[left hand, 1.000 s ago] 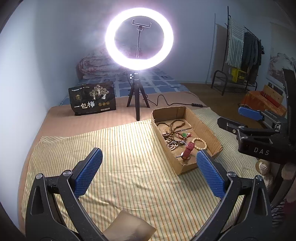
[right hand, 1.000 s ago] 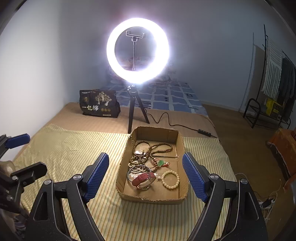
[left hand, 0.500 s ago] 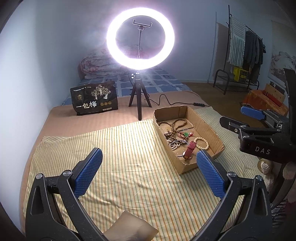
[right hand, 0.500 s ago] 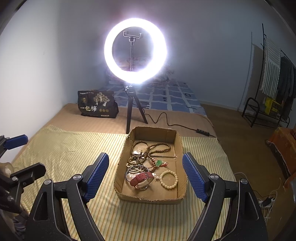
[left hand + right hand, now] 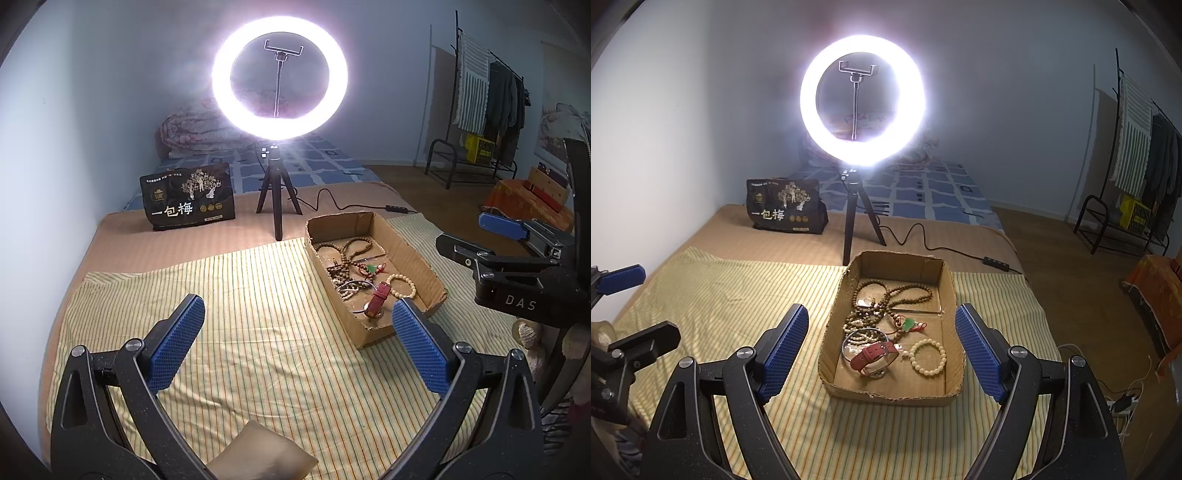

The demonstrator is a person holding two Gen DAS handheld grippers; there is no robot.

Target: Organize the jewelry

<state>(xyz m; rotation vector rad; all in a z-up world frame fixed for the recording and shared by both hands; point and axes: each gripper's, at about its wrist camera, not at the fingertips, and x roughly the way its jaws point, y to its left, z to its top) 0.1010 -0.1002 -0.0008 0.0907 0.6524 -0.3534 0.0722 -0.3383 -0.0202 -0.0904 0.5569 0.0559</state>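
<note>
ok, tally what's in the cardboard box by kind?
In the shallow brown cardboard box:
Long brown wooden bead strands, tangled: count unclear, at least 1
Cream round-bead bracelet: 1
Red leather-strap watch: 1
Thin silver bangle: 1
Green pendant on red cord: 1
Total: at least 5

Both tools are held level and forward. The left gripper (image 5: 297, 347) is seen with its jaws spread wide, blue ribbed pads (image 5: 177, 347) facing each other, nothing caught between them. The right gripper (image 5: 882, 352) is likewise held wide open, its pads (image 5: 977, 354) angled outward and bare. Off to the left gripper's right, the other tool's black body and blue tip are seen side-on, well apart from it. At the right gripper's left edge, the left tool's finger is glimpsed. The person's hands cannot be made out.
</note>
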